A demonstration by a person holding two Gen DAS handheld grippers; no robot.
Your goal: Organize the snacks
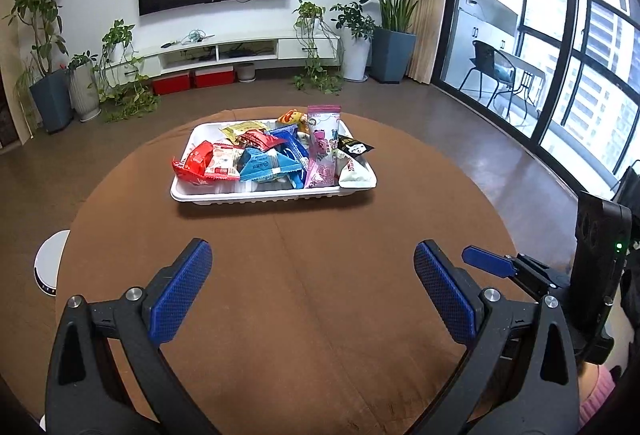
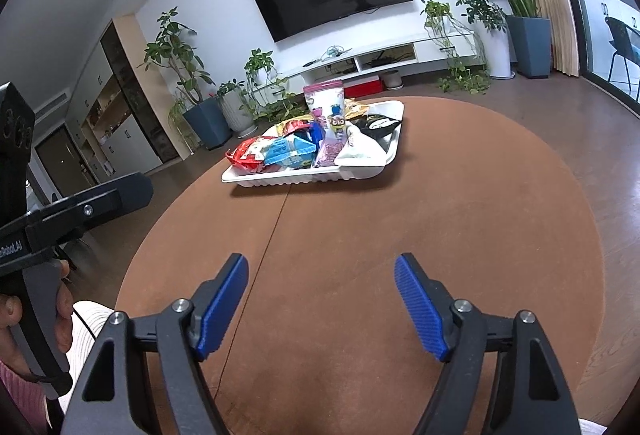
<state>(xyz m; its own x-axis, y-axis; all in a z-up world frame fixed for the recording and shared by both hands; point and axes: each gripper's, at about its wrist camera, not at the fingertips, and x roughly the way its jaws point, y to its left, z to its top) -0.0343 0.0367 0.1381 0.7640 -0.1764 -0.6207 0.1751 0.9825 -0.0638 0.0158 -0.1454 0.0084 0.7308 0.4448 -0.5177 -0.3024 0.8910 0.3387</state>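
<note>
Here, a white tray (image 1: 276,197) sits on the round brown table (image 1: 304,315), well ahead of both grippers, heaped with snack packets. From left to right: a red packet (image 1: 196,165), a blue packet (image 1: 264,165), a tall pink pouch (image 1: 322,151) standing on end, a black packet (image 1: 354,147) and a white packet (image 1: 354,175). The left gripper (image 1: 312,295) and right gripper (image 2: 320,305) both hover spread wide, holding nothing.

Colourful snack packets (image 1: 256,159) lie heaped in a white tray (image 1: 276,197) (one pink pouch (image 1: 323,147) propped upright).
</note>
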